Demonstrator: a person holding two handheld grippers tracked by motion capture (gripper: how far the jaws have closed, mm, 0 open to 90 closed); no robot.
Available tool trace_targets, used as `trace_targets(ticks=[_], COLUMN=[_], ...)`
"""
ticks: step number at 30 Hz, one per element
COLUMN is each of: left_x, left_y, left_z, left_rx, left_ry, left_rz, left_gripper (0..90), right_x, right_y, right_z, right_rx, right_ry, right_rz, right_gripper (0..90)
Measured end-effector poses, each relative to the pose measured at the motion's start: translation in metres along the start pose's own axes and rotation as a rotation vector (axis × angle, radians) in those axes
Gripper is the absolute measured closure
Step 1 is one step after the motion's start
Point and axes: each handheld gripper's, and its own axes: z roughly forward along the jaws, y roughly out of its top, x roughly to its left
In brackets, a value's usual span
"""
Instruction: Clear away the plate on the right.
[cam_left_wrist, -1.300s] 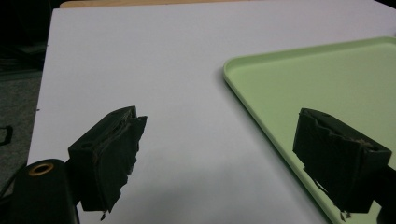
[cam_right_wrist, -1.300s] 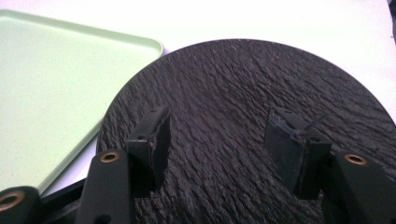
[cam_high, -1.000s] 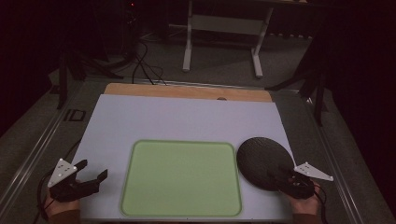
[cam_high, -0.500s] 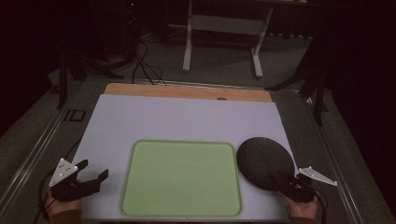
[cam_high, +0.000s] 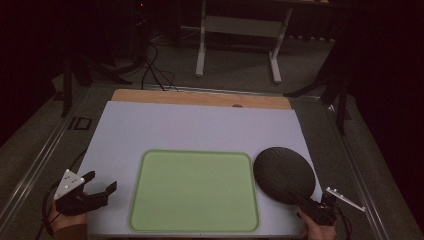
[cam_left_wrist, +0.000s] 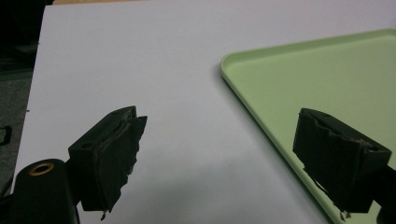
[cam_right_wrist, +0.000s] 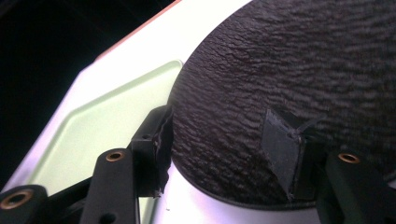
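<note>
Round black textured mat (cam_high: 284, 174) flat near right edge of white table (cam_high: 200, 127), just beside green tray (cam_high: 194, 191), probably staged for a lift. Right tongs (cam_right_wrist: 224, 149) at near right corner, jaws apart, straddling mat's near rim, not yet closed. Left tongs (cam_high: 97, 190) open, empty, near left corner beside tray, likely on standby. Far half of table bare: ample room for moving.

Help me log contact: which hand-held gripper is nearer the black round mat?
Right. The right hand-held gripper is at the black round mat's near edge, jaws open around it. The left hand-held gripper hovers open across the green tray.
</note>
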Motion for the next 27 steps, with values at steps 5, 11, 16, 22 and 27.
trace_targets(ticks=[5,11,16,22,27], left_x=[0.000,0.000,0.000,0.001,0.001], left_y=[0.000,0.000,-0.001,-0.001,-0.001], left_z=[0.000,0.000,0.000,0.000,0.000], left_rx=[0.002,0.000,0.001,0.003,0.003], left_ry=[0.001,0.002,0.001,0.002,0.003], left_rz=[0.000,-0.001,-0.003,-0.007,-0.007], left_gripper=[14.9,14.9,14.9,14.9,14.9], right_x=[-0.002,0.001,0.003,0.006,0.007], right_y=[-0.007,-0.016,-0.023,-0.030,-0.033], right_z=[-0.003,-0.007,-0.010,-0.013,-0.014], right_rx=[-0.003,-0.008,-0.015,-0.024,-0.036], right_ry=[0.016,0.016,0.013,0.002,-0.010], right_rz=[0.087,0.143,0.186,0.218,0.232], right_gripper=[42.8,43.0,43.1,43.2,43.4])
